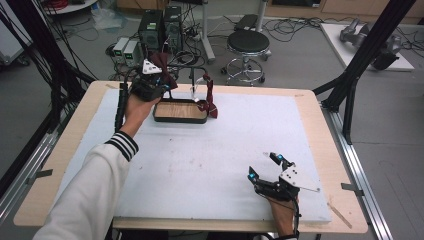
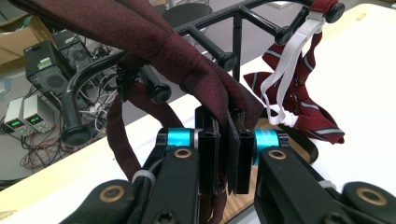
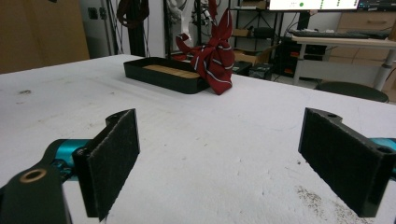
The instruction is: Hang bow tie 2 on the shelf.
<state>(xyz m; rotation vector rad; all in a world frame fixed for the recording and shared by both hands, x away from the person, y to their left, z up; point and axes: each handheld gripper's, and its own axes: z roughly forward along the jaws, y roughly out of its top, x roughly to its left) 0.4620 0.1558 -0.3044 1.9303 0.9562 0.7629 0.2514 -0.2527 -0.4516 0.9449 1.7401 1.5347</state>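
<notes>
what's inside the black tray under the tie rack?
The black tray shows a bare wooden floor. The striped tie hangs over its right end and covers that corner; the left gripper, shut on the dark red tie, hides the near-left rim.

Open table [image 1: 200, 170] before rack [image 1: 197, 70]

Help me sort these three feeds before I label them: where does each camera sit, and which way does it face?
High view: above the person's side, looking forward and down on the table; a sleeved forearm, both hands, left gripper and right gripper.
Left gripper view: on the left gripper, facing the rack; jaws shut on the dark red tie.
Right gripper view: low over the table, facing the tray; jaws wide apart.
Shared: all three show the striped tie.
</notes>
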